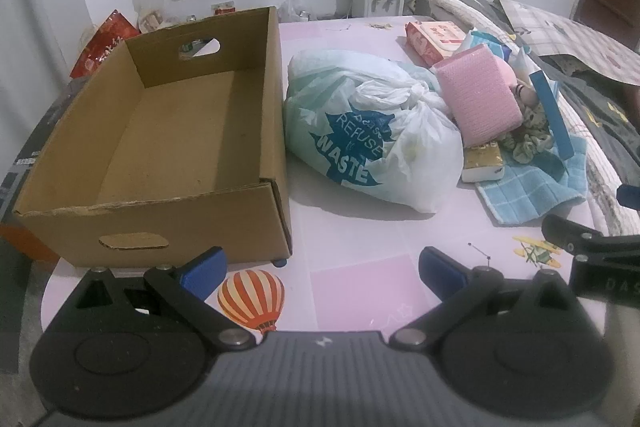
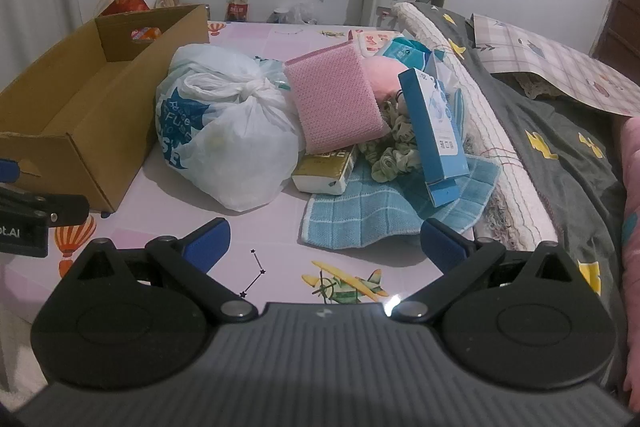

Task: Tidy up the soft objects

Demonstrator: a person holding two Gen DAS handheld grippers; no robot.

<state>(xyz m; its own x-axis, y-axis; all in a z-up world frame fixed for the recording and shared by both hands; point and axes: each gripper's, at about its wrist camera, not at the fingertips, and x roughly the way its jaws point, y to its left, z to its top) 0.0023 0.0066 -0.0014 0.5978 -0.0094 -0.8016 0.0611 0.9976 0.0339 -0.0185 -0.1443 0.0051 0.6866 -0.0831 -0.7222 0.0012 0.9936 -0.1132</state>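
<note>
- Cardboard box (image 1: 160, 131) sat open-topped on the pink worktop (image 1: 360, 287), at 10 o'clock from the left tongs (image 1: 320, 273); long axis ran near-to-far, stiff corrugated walls, torn near rim, oval handle cutout in far end.
- Tied plastic bag (image 1: 372, 131), white w/ blue print, crinkly and bulging, lay just right of box at 12 o'clock, knot facing up-right.
- Pink sponge pad (image 2: 336, 99), rectangular w/ bumpy knit-like surface, leaned tilted on the bag, long axis toward 11 o'clock in right view.
- Blue checked cloth (image 2: 368, 215) lay flat, soft terry, at 12 o'clock from right tongs (image 2: 326, 243); tissue pack (image 2: 324, 171) and green scrunchie (image 2: 392, 155) rested on it.
- Blue carton (image 2: 434, 143) stood tilted, top toward 11 o'clock, glossy card.
- Left tongs: blue pads spread wide apart, nothing between, over worktop.
- Right tongs: also fully apart, empty, near cloth edge.
</note>
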